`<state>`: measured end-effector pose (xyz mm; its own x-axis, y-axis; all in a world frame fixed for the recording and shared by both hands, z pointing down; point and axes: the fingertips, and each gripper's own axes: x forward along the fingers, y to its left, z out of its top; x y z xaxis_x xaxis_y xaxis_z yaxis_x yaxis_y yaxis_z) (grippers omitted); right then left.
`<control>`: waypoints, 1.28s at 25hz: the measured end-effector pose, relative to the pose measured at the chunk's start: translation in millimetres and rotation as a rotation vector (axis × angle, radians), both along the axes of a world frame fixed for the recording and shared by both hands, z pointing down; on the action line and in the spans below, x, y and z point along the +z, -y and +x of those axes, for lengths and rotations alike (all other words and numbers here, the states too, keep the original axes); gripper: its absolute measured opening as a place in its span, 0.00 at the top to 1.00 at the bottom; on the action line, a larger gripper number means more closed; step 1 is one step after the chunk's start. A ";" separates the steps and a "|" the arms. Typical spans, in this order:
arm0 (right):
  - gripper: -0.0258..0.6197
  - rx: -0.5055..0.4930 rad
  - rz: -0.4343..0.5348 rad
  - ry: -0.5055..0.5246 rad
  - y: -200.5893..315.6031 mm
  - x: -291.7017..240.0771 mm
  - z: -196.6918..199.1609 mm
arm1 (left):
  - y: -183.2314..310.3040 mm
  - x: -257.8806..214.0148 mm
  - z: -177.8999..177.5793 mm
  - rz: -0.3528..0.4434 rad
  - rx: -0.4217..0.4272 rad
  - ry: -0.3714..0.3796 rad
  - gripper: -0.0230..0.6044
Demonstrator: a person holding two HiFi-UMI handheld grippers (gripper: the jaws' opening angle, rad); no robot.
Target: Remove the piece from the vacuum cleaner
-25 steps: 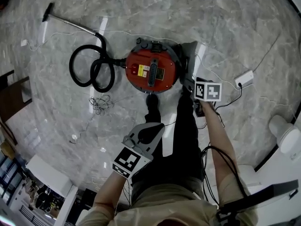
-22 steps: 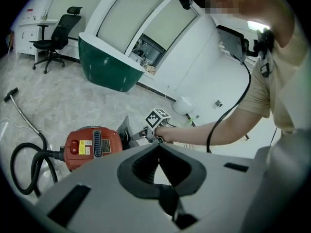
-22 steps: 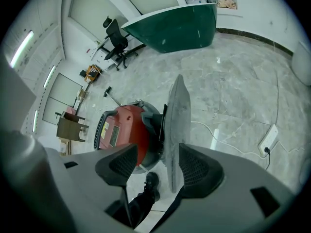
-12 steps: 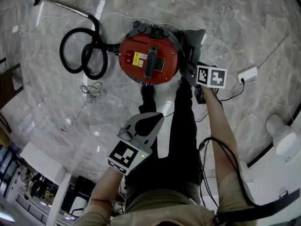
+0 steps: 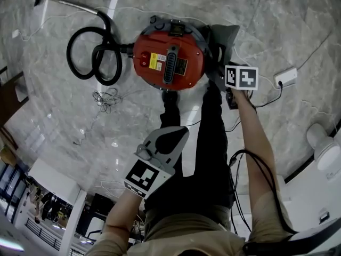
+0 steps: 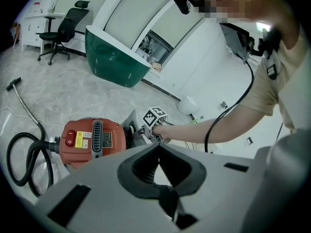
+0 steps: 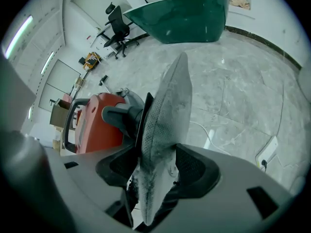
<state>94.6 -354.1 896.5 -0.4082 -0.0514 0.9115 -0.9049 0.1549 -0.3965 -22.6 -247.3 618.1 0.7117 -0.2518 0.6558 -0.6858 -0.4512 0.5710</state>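
- The right gripper (image 7: 158,174) is closed on the grey piece (image 7: 167,123). Its two jaws press on the flat faces of the piece, near the lower end.
- The piece is thin and dotted with small holes. It stands on its edge, and its long axis runs straight away from the jaws.
- The red vacuum cleaner (image 5: 168,63) lies just to the left of the piece, touching it or almost. I judge the pull must go to the right, away from the body.
- The left gripper (image 6: 158,149) is closed, holds nothing, and hangs well back from the cleaner; the right one is nearer.
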 end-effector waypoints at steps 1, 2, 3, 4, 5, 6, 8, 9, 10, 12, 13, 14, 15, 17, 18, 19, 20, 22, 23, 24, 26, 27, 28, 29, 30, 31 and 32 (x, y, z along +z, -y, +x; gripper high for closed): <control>0.58 -0.008 0.000 -0.006 -0.4 1.8 1.9 | 0.2 0.7 0.0 -0.002 -0.001 0.001 0.96; 0.59 -0.017 0.000 -0.013 -0.8 3.7 4.2 | 0.6 1.4 0.2 -0.003 -0.002 0.001 0.96; 0.59 -0.023 0.000 -0.020 -1.0 5.6 6.6 | 1.2 2.2 0.6 -0.004 -0.002 0.001 0.96; 0.59 -0.024 0.000 -0.023 -1.1 7.1 8.7 | 1.4 3.3 1.2 -0.005 -0.001 0.001 0.96; 0.59 -0.024 0.000 -0.025 -1.0 7.9 10.4 | 1.4 4.4 2.0 -0.006 0.000 -0.001 0.96; 0.59 -0.025 0.002 -0.025 -0.8 8.2 11.6 | 1.1 5.4 3.1 -0.009 0.001 -0.003 0.96; 0.63 -0.031 0.009 -0.025 -0.7 8.1 11.7 | -0.2 6.3 4.9 -0.013 0.004 -0.007 0.96; 0.66 -0.037 0.013 -0.024 -0.8 8.0 10.8 | -0.9 6.3 5.5 -0.014 0.006 -0.007 0.96; 0.69 -0.046 0.020 -0.024 -0.8 8.1 9.9 | -1.8 6.6 6.0 -0.016 0.008 -0.006 0.96; 0.70 -0.064 0.036 -0.033 -0.8 7.9 8.9 | -2.9 7.9 6.6 -0.017 0.013 -0.002 0.96; 0.73 -0.068 0.042 -0.036 -1.4 7.8 8.4 | -3.1 8.6 6.9 -0.016 0.015 -0.001 0.96; 0.76 -0.069 0.046 -0.038 -2.2 7.6 8.0 | -3.2 9.3 7.2 -0.015 0.017 0.000 0.96; 0.77 -0.067 0.051 -0.039 -2.9 7.4 7.8 | -2.8 9.9 7.6 -0.014 0.018 0.002 0.96; 0.78 -0.062 0.061 -0.033 -3.2 7.3 7.9 | -1.0 10.3 9.1 -0.010 0.016 0.000 0.96; 0.78 -0.062 0.067 -0.031 -3.0 7.2 8.2 | -0.7 10.4 10.0 -0.009 0.016 -0.001 0.96; 0.79 -0.070 0.073 -0.033 -2.9 7.1 8.7 | -0.6 10.5 11.0 -0.008 0.017 -0.003 0.96; 0.80 -0.081 0.081 -0.040 -3.0 7.1 9.3 | -0.9 10.6 11.8 -0.008 0.019 -0.004 0.96; 0.82 -0.089 0.094 -0.045 -3.7 7.5 9.7 | -2.2 11.0 12.8 -0.010 0.022 -0.004 0.96; 0.83 -0.083 0.096 -0.040 -4.0 7.5 9.3 | -2.5 11.0 13.1 -0.010 0.023 -0.004 0.96; 0.85 -0.079 0.099 -0.037 -4.4 7.4 8.9 | -3.0 11.1 13.2 -0.011 0.024 -0.003 0.96; 0.87 -0.101 0.112 -0.048 -5.2 7.4 8.6 | -3.4 11.3 12.9 -0.013 0.027 0.000 0.96; 0.87 -0.113 0.119 -0.053 -5.3 7.6 8.6 | -2.9 11.2 12.7 -0.012 0.025 0.001 0.96; 0.87 -0.118 0.124 -0.053 -5.1 7.7 8.5 | -2.0 11.1 12.6 -0.011 0.023 -0.001 0.96; 0.87 -0.118 0.126 -0.049 -4.9 7.9 8.4 | -1.0 11.1 12.6 -0.009 0.020 -0.002 0.96; 0.87 -0.119 0.128 -0.047 -4.9 8.1 8.5 | -0.6 11.4 12.7 -0.008 0.019 -0.004 0.96; 0.87 -0.124 0.132 -0.048 -5.1 8.3 8.9 | -1.3 12.0 12.7 -0.009 0.020 -0.004 0.96; 0.87 -0.131 0.137 -0.052 -5.5 8.4 9.6 | -2.7 12.8 12.5 -0.011 0.022 -0.002 0.96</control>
<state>104.2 -348.5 904.9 -0.3722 -0.1263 0.9195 -0.8922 0.3219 -0.3169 -10.2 -244.5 630.9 0.7184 -0.2290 0.6569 -0.6746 -0.4599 0.5775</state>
